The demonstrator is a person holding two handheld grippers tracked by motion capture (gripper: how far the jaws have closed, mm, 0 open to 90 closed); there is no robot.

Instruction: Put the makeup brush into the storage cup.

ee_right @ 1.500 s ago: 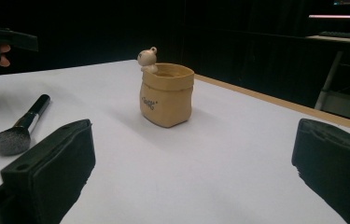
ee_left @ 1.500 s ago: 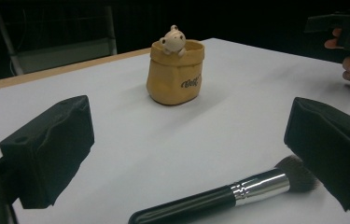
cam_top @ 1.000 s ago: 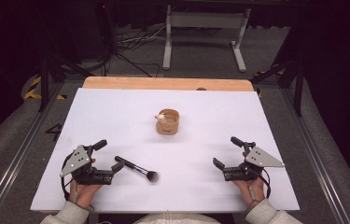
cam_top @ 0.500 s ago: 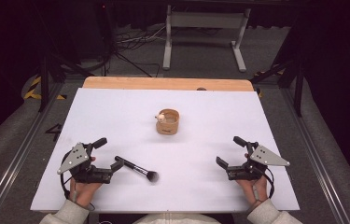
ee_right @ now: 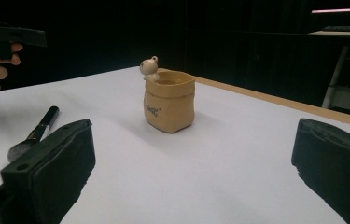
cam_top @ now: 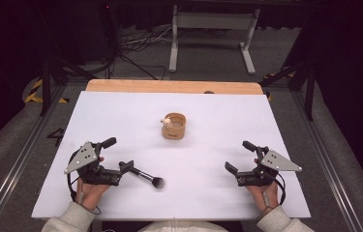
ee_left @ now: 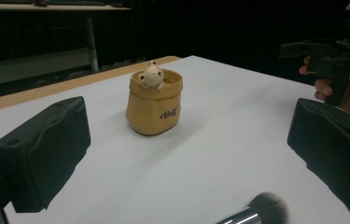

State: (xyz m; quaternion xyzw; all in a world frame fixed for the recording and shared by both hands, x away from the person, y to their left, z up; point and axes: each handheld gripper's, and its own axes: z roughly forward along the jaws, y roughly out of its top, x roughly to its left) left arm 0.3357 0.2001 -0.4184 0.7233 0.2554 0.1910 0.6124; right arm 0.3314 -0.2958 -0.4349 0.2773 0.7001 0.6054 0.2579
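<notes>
Nothing is gripped yet; the work looks barely begun. Makeup brush [cam_top: 146, 177] lies flat on the white table [cam_top: 218, 193], near left, just beside the left gripper [cam_top: 126, 166], bristles pointing right. Tan pot [cam_top: 174, 126] stands upright at centre, well apart from both tools. Left gripper jaws spread wide, empty. Right gripper [cam_top: 231, 169] rests low, near right, jaws likewise parted, holding nothing. Both hands hold the tools just above the tabletop.

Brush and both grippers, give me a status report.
Left gripper open, jaws beside the brush handle, not clamped. Right gripper open, empty. Brush flat on table. Cup upright mid-table, well apart.
</notes>
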